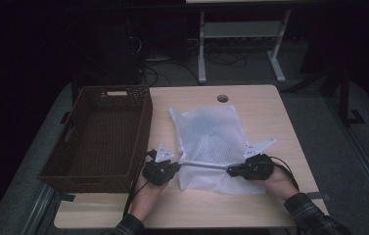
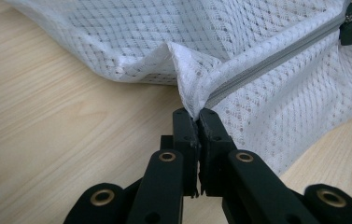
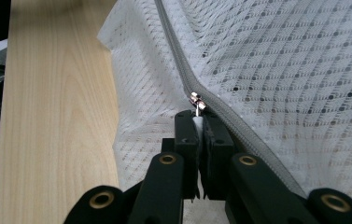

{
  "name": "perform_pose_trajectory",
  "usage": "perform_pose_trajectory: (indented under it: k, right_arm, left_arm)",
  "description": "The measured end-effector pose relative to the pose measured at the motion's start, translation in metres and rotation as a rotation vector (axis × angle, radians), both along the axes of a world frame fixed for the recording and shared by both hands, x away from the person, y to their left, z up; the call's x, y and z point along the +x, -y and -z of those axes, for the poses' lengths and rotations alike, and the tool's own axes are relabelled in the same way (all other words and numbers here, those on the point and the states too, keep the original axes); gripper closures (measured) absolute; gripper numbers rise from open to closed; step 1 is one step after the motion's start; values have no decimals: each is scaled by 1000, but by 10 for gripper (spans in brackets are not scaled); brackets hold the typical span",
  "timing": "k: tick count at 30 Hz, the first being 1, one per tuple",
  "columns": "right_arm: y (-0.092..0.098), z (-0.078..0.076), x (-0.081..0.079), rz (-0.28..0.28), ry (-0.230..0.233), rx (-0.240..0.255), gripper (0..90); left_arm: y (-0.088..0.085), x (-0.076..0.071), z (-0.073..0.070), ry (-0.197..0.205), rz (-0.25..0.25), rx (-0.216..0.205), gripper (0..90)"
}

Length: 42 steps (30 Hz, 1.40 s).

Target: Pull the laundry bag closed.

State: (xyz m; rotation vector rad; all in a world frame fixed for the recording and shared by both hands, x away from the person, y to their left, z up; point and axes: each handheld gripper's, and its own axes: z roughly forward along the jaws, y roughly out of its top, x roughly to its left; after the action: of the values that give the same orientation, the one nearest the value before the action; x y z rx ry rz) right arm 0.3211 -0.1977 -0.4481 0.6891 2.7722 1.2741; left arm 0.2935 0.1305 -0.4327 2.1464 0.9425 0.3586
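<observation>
White mesh bag (image 1: pixel 210 142) | left gripper (image 2: pixel 197 122) clamps corner | right gripper (image 3: pixel 200 120) pinches zipper pull (image 3: pixel 195 101)

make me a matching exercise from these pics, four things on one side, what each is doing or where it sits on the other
Things:
1. left gripper
2. right gripper
3. basket
4. mesh bag

States:
a. lies flat mid-table, zipper pulled taut
b. shut on the zipper pull
c. stands at the table's left side
d. shut on the bag's corner at the zipper's end

Pairs: 1-d, 2-b, 3-c, 4-a
</observation>
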Motion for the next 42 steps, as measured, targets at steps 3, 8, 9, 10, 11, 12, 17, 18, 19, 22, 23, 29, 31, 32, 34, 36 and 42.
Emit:
perform_pose_trajectory:
  k: [3, 8, 9, 10, 11, 12, 17, 18, 19, 22, 23, 29, 31, 32, 34, 36, 42]
  right_arm:
    - [3, 1, -1, 5, 5, 6, 865]
    - [4, 1, -3, 16, 8, -6, 865]
    - [4, 1, -3, 17, 13, -12, 865]
    - [6, 2, -4, 23, 16, -17, 865]
    - [7, 2, -4, 31, 13, -16, 865]
    - [9, 3, -3, 34, 12, -15, 865]
    - [16, 5, -3, 48, 7, -15, 864]
    - [17, 5, -3, 52, 8, -19, 864]
    - [19, 5, -3, 54, 8, -22, 864]
    - [26, 6, -6, 63, 5, -17, 864]
    - [28, 6, -6, 68, 3, -16, 864]
    - [41, 6, -9, 90, -6, -3, 864]
    - [43, 7, -10, 92, -9, -7, 864]
    - [44, 7, -10, 93, -14, -5, 864]
    - [45, 8, -10, 97, -10, -11, 863]
    - [47, 8, -11, 106, -9, -14, 864]
    - [51, 7, -13, 114, -9, -7, 864]
  left_arm:
    - [1, 0, 0, -7, 7, -6, 876]
    - [2, 0, 1, 7, -4, 15, 876]
    - [1, 1, 1, 2, -12, 10, 876]
    - [-1, 1, 1, 1, -15, 6, 876]
    - [-2, 2, 1, 2, -21, 6, 876]
    - [-2, 2, 1, -1, -21, 8, 876]
    - [-1, 3, 1, -1, -22, 14, 876]
    - [-1, 3, 2, -2, -25, 16, 876]
    - [-2, 4, 2, -7, -28, 10, 876]
    - [-1, 5, 2, -8, -29, 10, 876]
    - [-1, 4, 2, -6, -27, 11, 876]
    - [-1, 4, 2, -9, -22, 6, 876]
    - [-1, 4, 2, -11, -17, 6, 876]
    - [0, 4, 1, -8, -12, 7, 876]
    - [1, 4, 1, -2, -14, 11, 876]
    - [-1, 5, 1, -10, -14, 2, 876]
    - [0, 6, 2, -8, -14, 4, 875]
